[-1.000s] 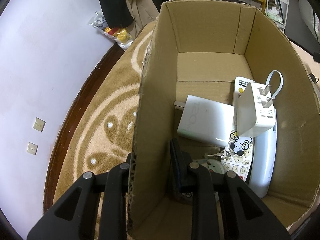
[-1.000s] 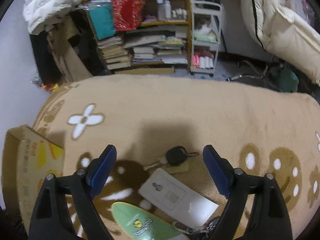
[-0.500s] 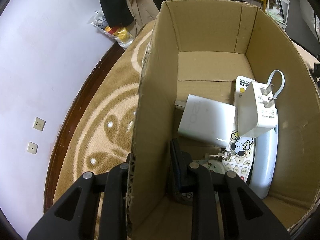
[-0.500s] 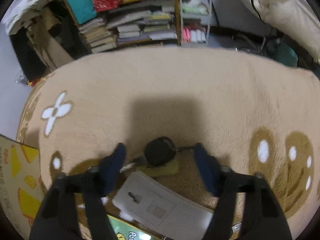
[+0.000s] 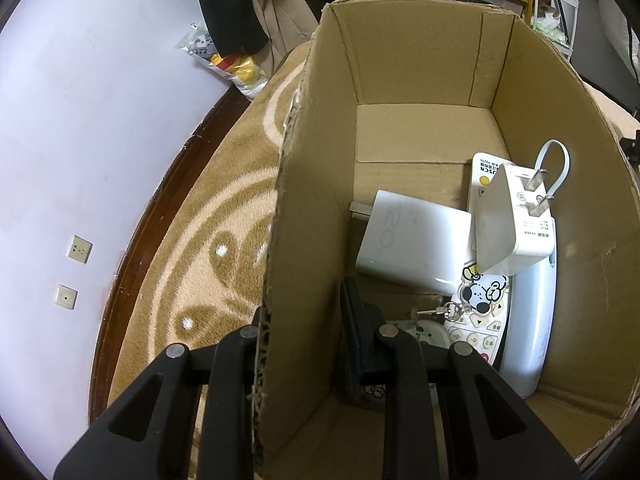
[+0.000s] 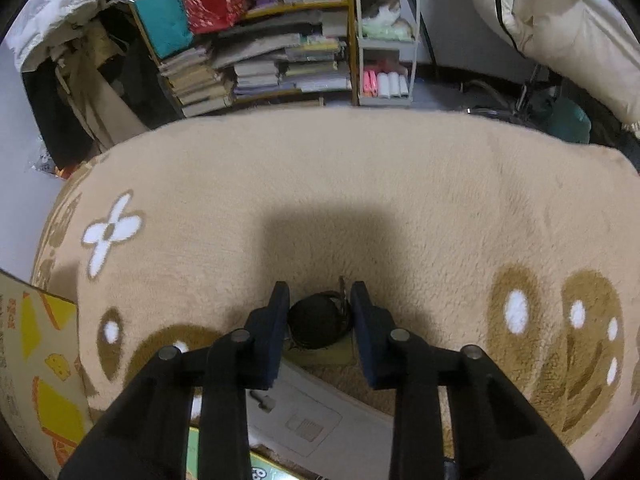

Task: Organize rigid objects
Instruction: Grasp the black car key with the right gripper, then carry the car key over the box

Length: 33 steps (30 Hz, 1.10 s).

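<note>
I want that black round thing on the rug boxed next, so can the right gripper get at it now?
Probably yes: the right gripper already has its open fingers either side of the black round thing, with nothing between them.

A lived-in home room is shown: a plush patterned rug (image 6: 360, 184), a shelf (image 6: 256, 52) crammed with books, and bedding (image 6: 560, 20) piled nearby.

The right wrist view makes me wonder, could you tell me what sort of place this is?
Probably a lived-in room at home: a plush patterned rug, a shelf of stacked books, and a pale quilted duvet.
</note>
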Available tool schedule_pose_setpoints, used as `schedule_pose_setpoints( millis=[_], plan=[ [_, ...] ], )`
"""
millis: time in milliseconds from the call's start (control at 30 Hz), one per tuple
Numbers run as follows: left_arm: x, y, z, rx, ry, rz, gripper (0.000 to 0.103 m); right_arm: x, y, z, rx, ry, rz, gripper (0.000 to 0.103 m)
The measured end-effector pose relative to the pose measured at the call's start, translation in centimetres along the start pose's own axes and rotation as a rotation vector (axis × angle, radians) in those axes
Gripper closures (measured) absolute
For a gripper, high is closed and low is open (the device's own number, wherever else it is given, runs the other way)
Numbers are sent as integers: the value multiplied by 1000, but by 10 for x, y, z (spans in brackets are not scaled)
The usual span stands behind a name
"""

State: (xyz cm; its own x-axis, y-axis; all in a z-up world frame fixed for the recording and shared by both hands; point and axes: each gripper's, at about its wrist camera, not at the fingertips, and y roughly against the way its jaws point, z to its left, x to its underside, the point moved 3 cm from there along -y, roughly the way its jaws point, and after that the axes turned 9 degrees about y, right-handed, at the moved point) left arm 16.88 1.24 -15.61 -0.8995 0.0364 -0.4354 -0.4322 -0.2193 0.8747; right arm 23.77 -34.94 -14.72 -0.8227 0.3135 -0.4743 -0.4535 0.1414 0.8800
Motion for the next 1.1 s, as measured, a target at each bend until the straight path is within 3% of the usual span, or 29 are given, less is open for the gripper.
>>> schedule_pose_setpoints(
  millis=[400,600,1100],
  plan=[
    [1,2,0,-5,-1,-4,80,-3,63,23,-17,79,-161,71],
    [2,4,2,-6,0,-8,80,2,86,42,-82,89,-201,71],
    [0,3,4,0,1,-2,80,12,161,151,-274,304,-323,71]
  ],
)
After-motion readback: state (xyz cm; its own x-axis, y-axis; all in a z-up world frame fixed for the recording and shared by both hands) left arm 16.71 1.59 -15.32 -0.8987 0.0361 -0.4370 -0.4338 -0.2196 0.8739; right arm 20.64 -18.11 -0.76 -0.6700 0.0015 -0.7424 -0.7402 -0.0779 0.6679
